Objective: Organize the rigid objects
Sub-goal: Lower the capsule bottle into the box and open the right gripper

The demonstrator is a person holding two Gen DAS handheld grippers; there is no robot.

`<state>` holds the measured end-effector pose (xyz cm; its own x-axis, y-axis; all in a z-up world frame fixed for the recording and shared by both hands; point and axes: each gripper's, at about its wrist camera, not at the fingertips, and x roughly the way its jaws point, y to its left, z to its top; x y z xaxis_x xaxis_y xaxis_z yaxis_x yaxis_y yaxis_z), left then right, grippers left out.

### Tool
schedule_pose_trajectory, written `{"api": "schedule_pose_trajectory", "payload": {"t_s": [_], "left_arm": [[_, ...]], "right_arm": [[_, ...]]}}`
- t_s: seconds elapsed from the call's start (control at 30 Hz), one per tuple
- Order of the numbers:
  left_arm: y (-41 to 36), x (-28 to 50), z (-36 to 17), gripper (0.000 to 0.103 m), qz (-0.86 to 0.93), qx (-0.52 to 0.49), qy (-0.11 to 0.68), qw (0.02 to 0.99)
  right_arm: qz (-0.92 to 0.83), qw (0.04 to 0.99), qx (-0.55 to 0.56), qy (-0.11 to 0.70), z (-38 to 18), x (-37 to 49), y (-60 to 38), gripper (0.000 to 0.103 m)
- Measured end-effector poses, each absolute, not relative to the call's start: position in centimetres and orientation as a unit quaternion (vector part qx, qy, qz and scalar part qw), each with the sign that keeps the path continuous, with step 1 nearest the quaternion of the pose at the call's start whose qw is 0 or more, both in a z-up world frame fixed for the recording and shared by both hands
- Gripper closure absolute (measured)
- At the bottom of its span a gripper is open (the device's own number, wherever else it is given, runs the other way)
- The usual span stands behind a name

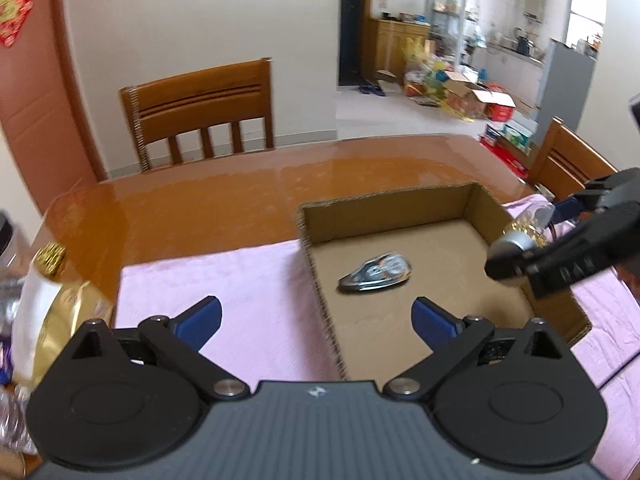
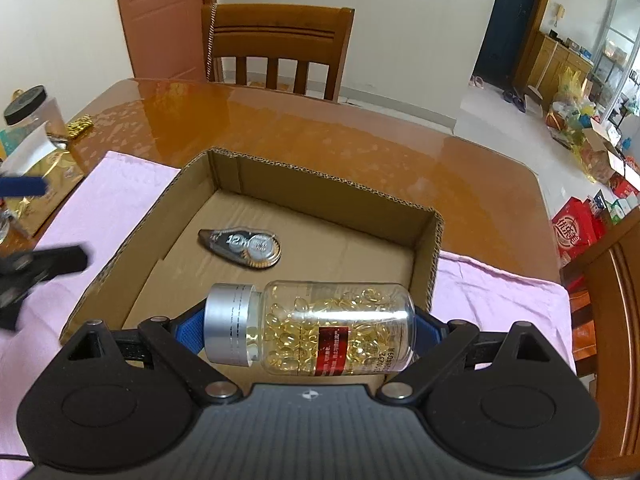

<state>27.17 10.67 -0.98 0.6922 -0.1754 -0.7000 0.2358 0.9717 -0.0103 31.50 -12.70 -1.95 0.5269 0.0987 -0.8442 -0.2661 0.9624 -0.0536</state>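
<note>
A shallow cardboard box (image 1: 384,204) (image 2: 320,184) stands on a pink cloth (image 1: 224,280) (image 2: 112,192). A grey correction tape dispenser (image 1: 376,273) (image 2: 242,246) lies on its floor. My right gripper (image 2: 308,326) is shut on a clear bottle (image 2: 320,326) of yellow capsules with a silver cap, held sideways over the box's near edge. It also shows in the left wrist view, where the right gripper (image 1: 568,236) holds the bottle (image 1: 520,236) at the box's right wall. My left gripper (image 1: 316,318) is open and empty over the box's left wall.
A glossy wooden table (image 1: 240,184) (image 2: 320,128) bears everything. A gold bag (image 1: 52,312) (image 2: 44,176) and a black-lidded jar (image 2: 32,112) stand at the left. Wooden chairs stand at the far side (image 1: 200,108) (image 2: 276,44) and right (image 1: 568,164).
</note>
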Motion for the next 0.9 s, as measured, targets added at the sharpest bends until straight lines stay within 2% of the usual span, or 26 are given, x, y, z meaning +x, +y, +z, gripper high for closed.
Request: {"api": "schedule_pose_trajectory", "payload": {"t_s": [0.3,0.37,0.43,0.9], "left_arm": [[13.9,25.9,-2.3,0.002,-0.073,0.024,0.394,0.916],[14.4,25.7,-2.5,0.002,-0.073,0.018,0.397,0.915],[14.6,25.6,-2.6,0.002,-0.071,0.015,0.399,0.914],[14.0,24.0,-3.2,0.002,-0.063,0.004,0.405,0.912]], "right_arm": [[0.080,0.870,-0.103,0.475,-3.0,34.8,-11.6,0.005],[0.072,0.873,-0.114,0.468,-3.1,35.0,-11.4,0.000],[0.073,0.876,-0.120,0.462,-3.0,35.0,-11.3,0.000],[0.091,0.885,-0.109,0.443,-0.2,29.1,-12.6,0.000]]}}
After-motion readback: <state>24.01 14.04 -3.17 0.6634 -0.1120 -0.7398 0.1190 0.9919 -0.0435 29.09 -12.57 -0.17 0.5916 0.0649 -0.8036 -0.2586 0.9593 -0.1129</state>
